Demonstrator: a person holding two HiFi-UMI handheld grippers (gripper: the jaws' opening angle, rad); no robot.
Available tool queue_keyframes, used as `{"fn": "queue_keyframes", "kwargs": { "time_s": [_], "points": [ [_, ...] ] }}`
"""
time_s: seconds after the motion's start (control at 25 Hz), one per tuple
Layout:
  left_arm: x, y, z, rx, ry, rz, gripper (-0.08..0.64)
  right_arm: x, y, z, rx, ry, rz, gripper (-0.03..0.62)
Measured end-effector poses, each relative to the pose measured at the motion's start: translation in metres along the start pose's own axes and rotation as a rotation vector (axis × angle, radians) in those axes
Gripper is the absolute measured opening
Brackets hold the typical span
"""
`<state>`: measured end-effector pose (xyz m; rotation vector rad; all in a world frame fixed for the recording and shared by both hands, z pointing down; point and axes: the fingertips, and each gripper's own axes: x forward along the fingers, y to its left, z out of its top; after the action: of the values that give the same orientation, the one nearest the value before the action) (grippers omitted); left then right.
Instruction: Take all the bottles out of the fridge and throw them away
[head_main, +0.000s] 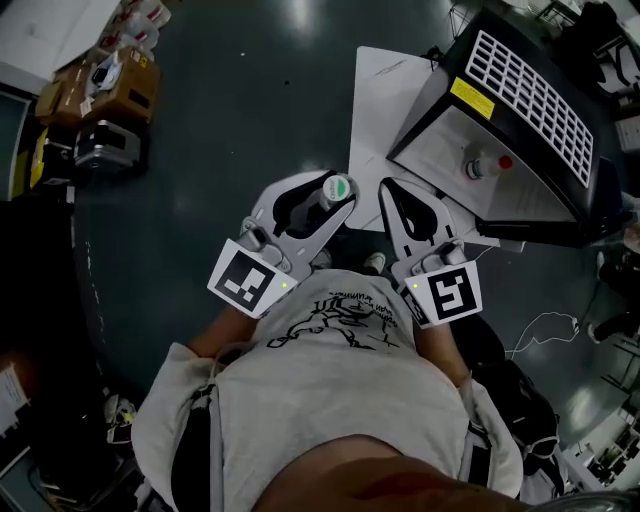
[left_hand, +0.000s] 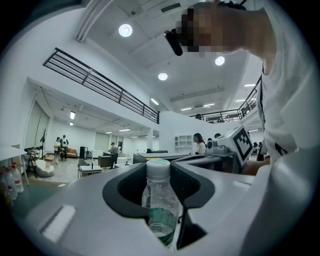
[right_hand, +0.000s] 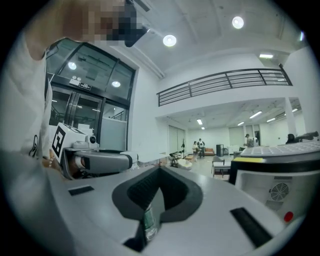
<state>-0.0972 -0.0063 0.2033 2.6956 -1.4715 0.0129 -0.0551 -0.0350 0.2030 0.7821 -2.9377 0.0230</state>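
Well, there is one bottle (left_hand: 160, 195) in plain sight, one fridge (head_main: 520, 90) and two tongs. The left tongs (head_main: 338, 195) are closed around the bottle below its cap, jaws standing fairly wide about its clear body. The right tongs (right_hand: 160, 170) are pressed together. A sliver of something clear with a green band shows in the slit under their tips, too small to name.

The bottle sits just left of the middle of the head view, over the dark floor (head_main: 250, 90). It stands upright: its long axis runs up the frame in the left gripper view, white cap on top and green label low. From above, only the cap is seen, end on.

The black fridge with its white grille fills the upper right, on a white sheet (head_main: 385, 90). The right tongs lie between it and the bottle. Cardboard boxes (head_main: 115, 85) crowd the upper left. The person's grey shirt (head_main: 340, 400) covers the lower frame. A few people (left_hand: 199, 144) stand far back in the hall.
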Motion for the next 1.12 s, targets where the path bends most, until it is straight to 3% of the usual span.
{"fn": "queue_keyframes", "kwargs": {
  "time_s": [0.28,1.12],
  "points": [
    [-0.033,0.026,-0.003,-0.003,0.003,0.079,0.150,0.031,0.030,0.002,-0.020,-0.001,0.083,0.008],
    [-0.090,0.049,-0.009,-0.015,-0.007,0.178,0.150,0.063,0.080,0.005,-0.030,-0.020,0.164,0.009]
  ]
}}
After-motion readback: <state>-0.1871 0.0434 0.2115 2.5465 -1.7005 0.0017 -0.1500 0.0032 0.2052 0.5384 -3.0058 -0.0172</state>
